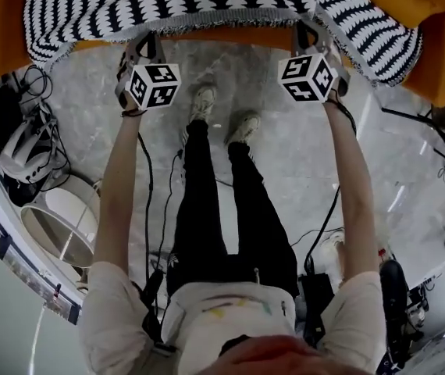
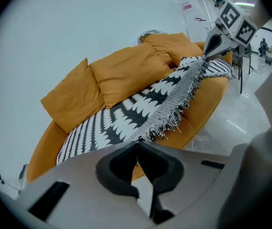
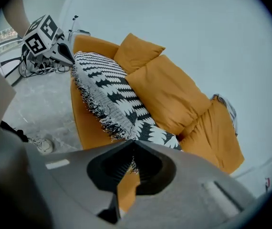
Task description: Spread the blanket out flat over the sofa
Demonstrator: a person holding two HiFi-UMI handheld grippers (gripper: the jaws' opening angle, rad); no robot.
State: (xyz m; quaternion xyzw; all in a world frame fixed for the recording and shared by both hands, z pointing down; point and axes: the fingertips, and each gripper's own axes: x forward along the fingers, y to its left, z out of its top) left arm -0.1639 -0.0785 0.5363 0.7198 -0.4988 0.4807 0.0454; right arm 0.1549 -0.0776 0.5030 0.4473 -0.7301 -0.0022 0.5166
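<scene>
- The blanket [image 1: 207,2] is laid on the sofa [image 1: 4,37] seat, with its long axis along the sofa front.
- Its fringed hem is pinched by the left gripper [image 2: 137,144] and right gripper [image 3: 135,147], jaws pressed together.
- The cloth lies beyond both tips, toward the sofa back; neither gripper is judged nearer.

head view steeply down, gripper views share sofa [image 2: 126,70]

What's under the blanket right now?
The blanket lies on the seat of the sofa, whose orange front shows below the fringe. The seat surface under it is covered, so anything lying there cannot be seen. The cushions behind are bare.
</scene>
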